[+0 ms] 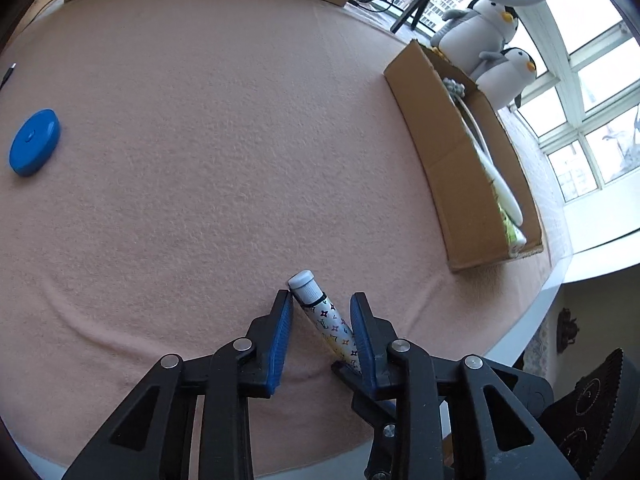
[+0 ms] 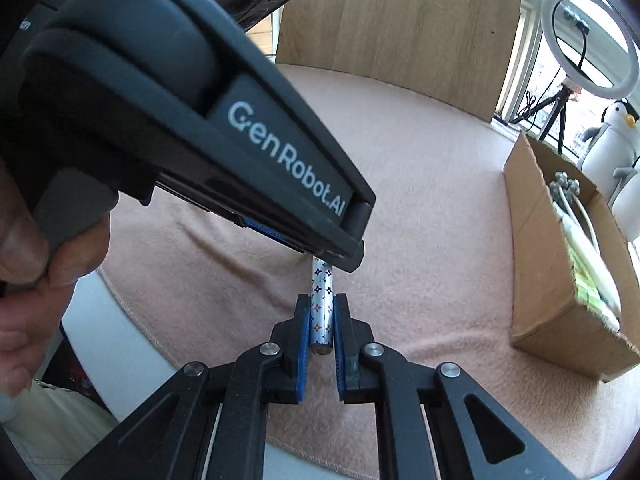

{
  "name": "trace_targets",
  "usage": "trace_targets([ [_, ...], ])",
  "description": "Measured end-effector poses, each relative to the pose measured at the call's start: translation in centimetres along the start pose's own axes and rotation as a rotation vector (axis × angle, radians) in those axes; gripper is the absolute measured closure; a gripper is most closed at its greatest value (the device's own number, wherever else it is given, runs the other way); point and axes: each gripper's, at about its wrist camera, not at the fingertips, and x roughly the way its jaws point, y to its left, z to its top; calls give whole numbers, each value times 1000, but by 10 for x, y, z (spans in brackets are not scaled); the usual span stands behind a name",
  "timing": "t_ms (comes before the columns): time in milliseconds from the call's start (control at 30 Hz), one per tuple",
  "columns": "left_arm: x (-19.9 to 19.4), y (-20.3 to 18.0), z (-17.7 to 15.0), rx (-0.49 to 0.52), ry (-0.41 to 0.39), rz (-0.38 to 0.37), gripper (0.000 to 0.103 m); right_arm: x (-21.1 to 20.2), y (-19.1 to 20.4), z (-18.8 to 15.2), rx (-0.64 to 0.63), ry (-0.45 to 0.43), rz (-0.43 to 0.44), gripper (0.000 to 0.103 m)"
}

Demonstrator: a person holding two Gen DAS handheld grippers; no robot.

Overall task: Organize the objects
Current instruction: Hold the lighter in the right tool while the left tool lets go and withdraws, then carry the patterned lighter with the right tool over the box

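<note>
A slim pen [image 1: 328,320] with a silver patterned barrel and a pale grey ribbed cap lies low over the pink cloth near the table's front edge. My right gripper [image 2: 322,300] is shut on the barrel end of the pen [image 2: 322,304]. My left gripper [image 1: 322,298] stands open around the cap end, the pen running slantwise between its blue pads [image 1: 282,332]. In the right wrist view the left gripper's black body [image 2: 240,140], held by a hand [image 2: 24,248], covers the pen's far end.
An open cardboard box [image 1: 448,160] [image 2: 536,248] with white and green items stands at the right. Two plush penguins [image 1: 484,20] sit behind it by the window. A blue round disc [image 1: 34,142] lies far left. A ring light [image 2: 588,36] stands at the back.
</note>
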Motion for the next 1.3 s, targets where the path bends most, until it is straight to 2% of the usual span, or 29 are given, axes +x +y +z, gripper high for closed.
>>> trace_targets([
  [267,-41,-19,16,55,-94,15,71,-17,-9,27,13,-81,-40,94],
  [400,-61,-42,48,109,-161,16,71,-32,-22,48,27,-141,-75,94],
  [600,-79,-75,72,169,-213,7,71,-47,-44,66,52,-203,-122,94],
  [833,-69,-95,87,206,-199,11,71,-42,-69,69,90,-209,-148,94],
  [933,-54,-105,90,224,-190,5,71,-45,-80,65,110,-209,-161,94],
  [1033,-43,-122,96,249,-177,-5,71,-55,-83,58,134,-207,-179,94],
  [1300,-2,-185,107,342,-125,-44,71,-72,-133,34,221,-194,-249,94],
])
